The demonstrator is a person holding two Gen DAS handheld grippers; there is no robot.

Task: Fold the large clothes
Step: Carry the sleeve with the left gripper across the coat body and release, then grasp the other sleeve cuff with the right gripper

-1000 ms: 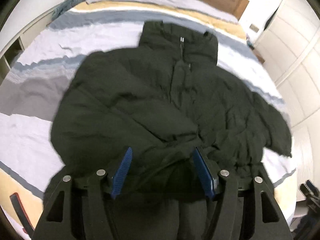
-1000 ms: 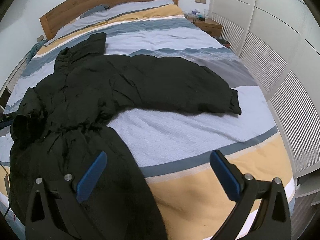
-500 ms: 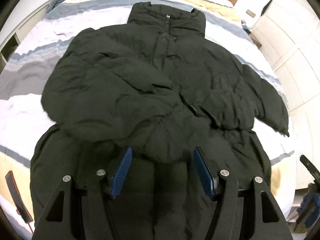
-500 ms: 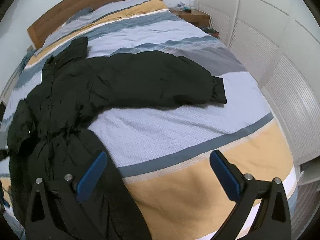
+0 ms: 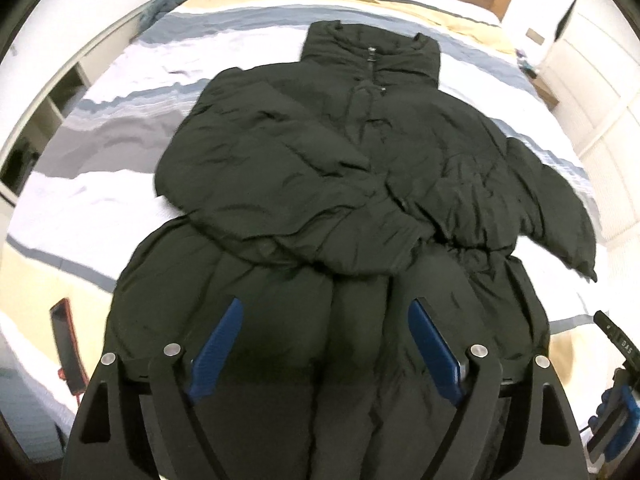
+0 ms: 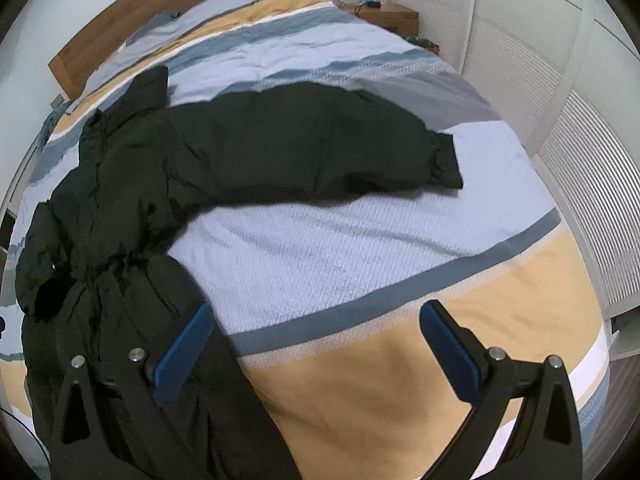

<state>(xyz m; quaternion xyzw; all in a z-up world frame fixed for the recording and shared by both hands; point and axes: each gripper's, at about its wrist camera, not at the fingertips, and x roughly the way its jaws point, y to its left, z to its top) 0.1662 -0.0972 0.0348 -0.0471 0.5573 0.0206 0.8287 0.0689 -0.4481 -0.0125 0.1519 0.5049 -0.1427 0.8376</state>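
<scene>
You have a black puffer coat [image 5: 400,152] lying front-up on the striped bedspread, its collar toward the headboard and zipped shut; one sleeve [image 5: 280,200] lies folded across the chest, its cuff near the gathered waist; the other sleeve [image 6: 320,148] stretches straight out to the side, flat on the bedding, its cuff at the far end; the long skirt below the waist spreads toward the foot of the bed, puffy and creased.

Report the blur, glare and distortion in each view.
Left wrist view: heavy fisheye bending, bed edges overexposed and smeared, coat fairly sharp though its dark folds lose detail. Right wrist view: same barrel distortion curving the wardrobe, softer even light, slight blur on the sleeve, no glare.
</scene>
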